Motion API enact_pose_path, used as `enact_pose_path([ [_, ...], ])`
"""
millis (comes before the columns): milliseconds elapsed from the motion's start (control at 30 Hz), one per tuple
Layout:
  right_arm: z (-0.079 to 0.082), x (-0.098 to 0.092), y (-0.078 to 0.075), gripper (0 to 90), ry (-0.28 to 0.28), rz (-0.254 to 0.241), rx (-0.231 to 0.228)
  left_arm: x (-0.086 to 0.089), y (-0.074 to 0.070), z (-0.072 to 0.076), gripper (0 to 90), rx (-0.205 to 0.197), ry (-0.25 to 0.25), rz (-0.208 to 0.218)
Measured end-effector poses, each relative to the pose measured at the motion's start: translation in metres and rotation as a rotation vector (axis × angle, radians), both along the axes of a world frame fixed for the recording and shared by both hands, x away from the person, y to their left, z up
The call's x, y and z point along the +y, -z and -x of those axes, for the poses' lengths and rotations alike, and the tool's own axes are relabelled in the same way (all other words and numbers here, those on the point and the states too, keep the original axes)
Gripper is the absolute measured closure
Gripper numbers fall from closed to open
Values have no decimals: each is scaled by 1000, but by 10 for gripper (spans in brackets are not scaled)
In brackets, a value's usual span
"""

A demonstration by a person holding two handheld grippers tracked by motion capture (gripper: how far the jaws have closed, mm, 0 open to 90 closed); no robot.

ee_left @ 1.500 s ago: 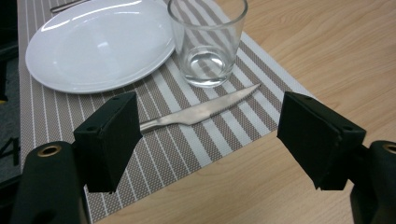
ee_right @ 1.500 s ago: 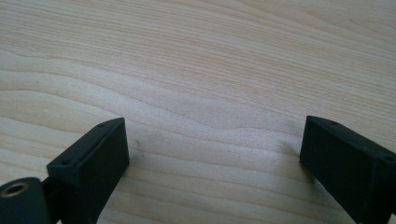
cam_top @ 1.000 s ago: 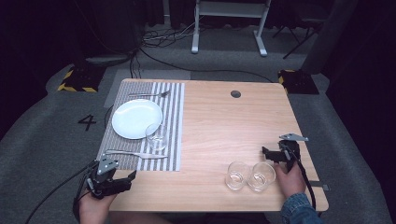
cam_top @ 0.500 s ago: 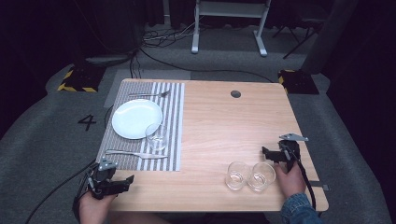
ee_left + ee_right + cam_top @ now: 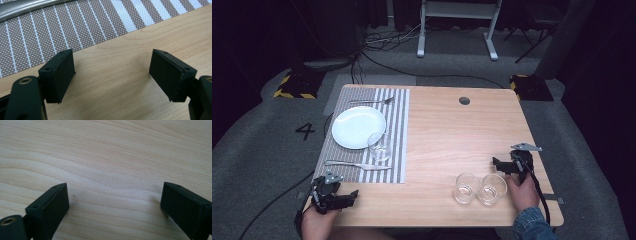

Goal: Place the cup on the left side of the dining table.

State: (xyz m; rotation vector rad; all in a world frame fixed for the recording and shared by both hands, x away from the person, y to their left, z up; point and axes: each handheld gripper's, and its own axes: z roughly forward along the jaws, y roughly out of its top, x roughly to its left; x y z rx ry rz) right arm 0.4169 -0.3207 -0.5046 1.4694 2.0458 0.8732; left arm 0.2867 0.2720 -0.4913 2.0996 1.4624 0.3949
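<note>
Both grippers rest empty on the table point(image 5: 447, 130): left gripper point(image 5: 112, 75) jaws just opening, right gripper point(image 5: 113, 207) jaws wide

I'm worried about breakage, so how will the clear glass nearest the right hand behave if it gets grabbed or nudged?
The glass looks thin and clear, so probably fragile and slippery to grip. It stands upright and squat, so it likely slides rather than tips. It sits against a second glass, so a nudge leftward would probably knock them together.

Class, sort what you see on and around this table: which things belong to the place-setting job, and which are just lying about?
Belong:
placemat
plate
fork
knife
glass on the mat
two glasses by the right gripper

Lying about:
floor cables
metal stand
</note>
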Motion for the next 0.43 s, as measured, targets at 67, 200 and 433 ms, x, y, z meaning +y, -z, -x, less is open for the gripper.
enact_pose_path([
  [67,0,0,0,85,0,0,0,-2,3,1,189,-32,3,-13],
  [200,0,0,0,85,0,0,0,-2,12,3,147,-117,26,10],
  [433,0,0,0,85,0,0,0,-2,15,4,138,-140,37,18],
])
